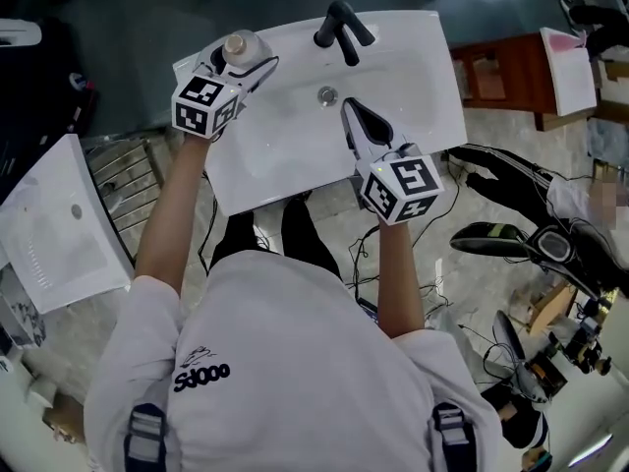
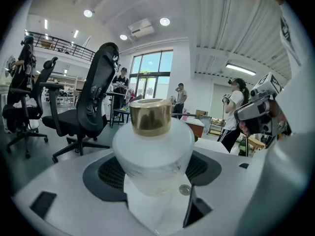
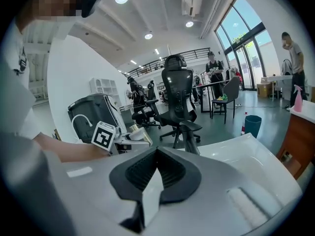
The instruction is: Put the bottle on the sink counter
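Head view: left gripper (image 1: 239, 64) clamps bottle (image 1: 239, 44) at the sink surface (image 1: 291, 37); seat it upright, then release; right gripper (image 1: 352, 116) closed, empty

There are two hand-held grippers, left (image 1: 244, 65) and right (image 1: 351, 116), one bottle (image 1: 239, 45), one sink (image 1: 432, 77), one tap (image 1: 341, 26) and one drain (image 1: 327, 95).

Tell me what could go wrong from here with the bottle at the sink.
1. The left tool holds the bottle at the sink counter's back left corner; released there, it may tip off the edge.
2. The grip sits on the bottle's smooth, rounded body, so it might slip before it is set down.
3. The right tool, shut and empty, hangs over the basin near the faucet and may bump it.
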Demonstrator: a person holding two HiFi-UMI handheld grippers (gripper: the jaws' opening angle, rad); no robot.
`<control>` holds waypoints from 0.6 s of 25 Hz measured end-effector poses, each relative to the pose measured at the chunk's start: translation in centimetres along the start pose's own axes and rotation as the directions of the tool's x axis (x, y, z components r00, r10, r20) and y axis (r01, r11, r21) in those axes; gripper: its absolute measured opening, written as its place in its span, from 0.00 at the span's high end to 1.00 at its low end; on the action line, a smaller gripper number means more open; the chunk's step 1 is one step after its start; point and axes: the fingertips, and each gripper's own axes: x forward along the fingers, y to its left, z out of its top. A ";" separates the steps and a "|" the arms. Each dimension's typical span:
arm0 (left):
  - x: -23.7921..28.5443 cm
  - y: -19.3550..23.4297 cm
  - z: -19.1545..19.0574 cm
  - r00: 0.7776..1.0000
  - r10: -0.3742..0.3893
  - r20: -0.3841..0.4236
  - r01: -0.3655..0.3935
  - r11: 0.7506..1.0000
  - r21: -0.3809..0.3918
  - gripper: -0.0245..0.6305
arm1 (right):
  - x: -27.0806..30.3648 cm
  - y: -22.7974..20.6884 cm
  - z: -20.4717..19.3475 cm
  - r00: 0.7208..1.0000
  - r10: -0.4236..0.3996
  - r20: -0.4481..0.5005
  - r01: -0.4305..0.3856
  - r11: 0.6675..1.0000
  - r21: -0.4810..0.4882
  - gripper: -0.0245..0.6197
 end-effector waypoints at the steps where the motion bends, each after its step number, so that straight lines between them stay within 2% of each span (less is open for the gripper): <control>1: 0.5 0.2 -0.5 1.000 0.002 -0.004 -0.002 1.000 -0.006 0.44 | 0.3 0.0 -0.1 1.000 0.004 -0.003 -0.004 1.000 0.003 0.95; 15: 6.2 2.4 -5.5 0.988 0.064 -0.137 -0.069 0.997 -0.029 0.44 | 1.4 -1.7 -1.9 0.998 0.017 -0.058 -0.014 0.999 0.050 0.95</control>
